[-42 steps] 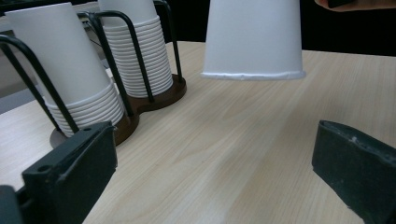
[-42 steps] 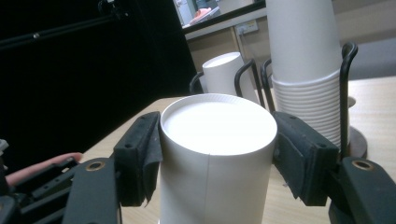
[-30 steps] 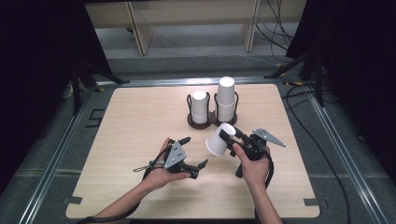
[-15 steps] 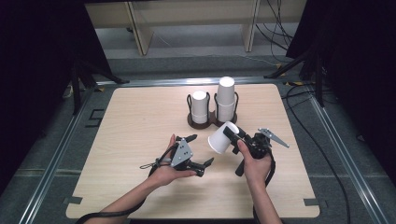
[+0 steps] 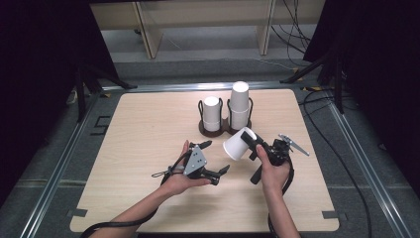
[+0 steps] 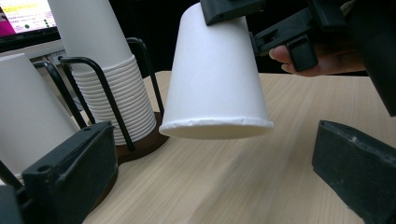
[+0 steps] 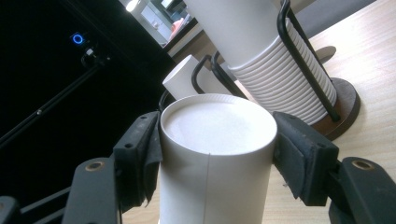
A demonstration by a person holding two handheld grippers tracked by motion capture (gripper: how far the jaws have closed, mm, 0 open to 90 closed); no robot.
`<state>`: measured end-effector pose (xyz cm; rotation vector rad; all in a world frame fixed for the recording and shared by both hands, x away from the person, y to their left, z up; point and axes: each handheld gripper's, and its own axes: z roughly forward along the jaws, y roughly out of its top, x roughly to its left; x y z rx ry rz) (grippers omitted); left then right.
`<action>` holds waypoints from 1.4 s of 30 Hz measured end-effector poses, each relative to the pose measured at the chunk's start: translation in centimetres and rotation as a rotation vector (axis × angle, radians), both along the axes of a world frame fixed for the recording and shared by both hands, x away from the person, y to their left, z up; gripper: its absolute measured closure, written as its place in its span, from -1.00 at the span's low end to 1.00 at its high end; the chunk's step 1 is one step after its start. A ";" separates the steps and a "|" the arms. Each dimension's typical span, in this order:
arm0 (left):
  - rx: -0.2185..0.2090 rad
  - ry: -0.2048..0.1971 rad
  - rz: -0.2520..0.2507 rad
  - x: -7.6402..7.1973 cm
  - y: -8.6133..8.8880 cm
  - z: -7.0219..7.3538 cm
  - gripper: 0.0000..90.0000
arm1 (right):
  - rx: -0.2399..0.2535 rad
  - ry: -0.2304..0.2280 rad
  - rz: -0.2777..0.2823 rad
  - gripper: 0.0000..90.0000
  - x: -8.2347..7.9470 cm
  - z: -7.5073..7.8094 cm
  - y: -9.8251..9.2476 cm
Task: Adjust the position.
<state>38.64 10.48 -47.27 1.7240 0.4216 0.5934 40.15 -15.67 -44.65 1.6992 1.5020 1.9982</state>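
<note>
My left gripper [image 5: 217, 157] has slid nearer the white paper cup [image 5: 239, 144] that my right gripper [image 5: 253, 142] clamps. The left's jaws gape empty; the black wire rack of stacked cups [image 5: 226, 111] stands just behind.

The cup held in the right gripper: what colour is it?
Plain white, no print. The cup shows best in the left gripper view.

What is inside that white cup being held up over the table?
The paper cup, clamped by the right gripper, hangs mouth down; its inside faces away and stays hidden. Below its rim lies bare table.
</note>
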 end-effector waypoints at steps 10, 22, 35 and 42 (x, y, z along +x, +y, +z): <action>-0.026 -0.002 0.011 0.8 -0.5 -0.5 -1.00 | 0.023 0.020 -0.016 -0.20 0.4 0.1 -0.2; -0.046 0.007 -0.011 2.4 -1.8 -1.1 -1.00 | 0.061 0.028 -0.018 -0.20 0.6 0.7 -0.3; -0.087 0.030 -0.068 3.9 -1.5 -1.1 -0.99 | 0.124 0.076 -0.015 -0.20 0.5 0.7 -0.1; -0.083 0.020 -0.104 4.0 -1.8 -1.3 -1.00 | 0.096 0.047 -0.016 -0.20 0.7 0.4 -0.1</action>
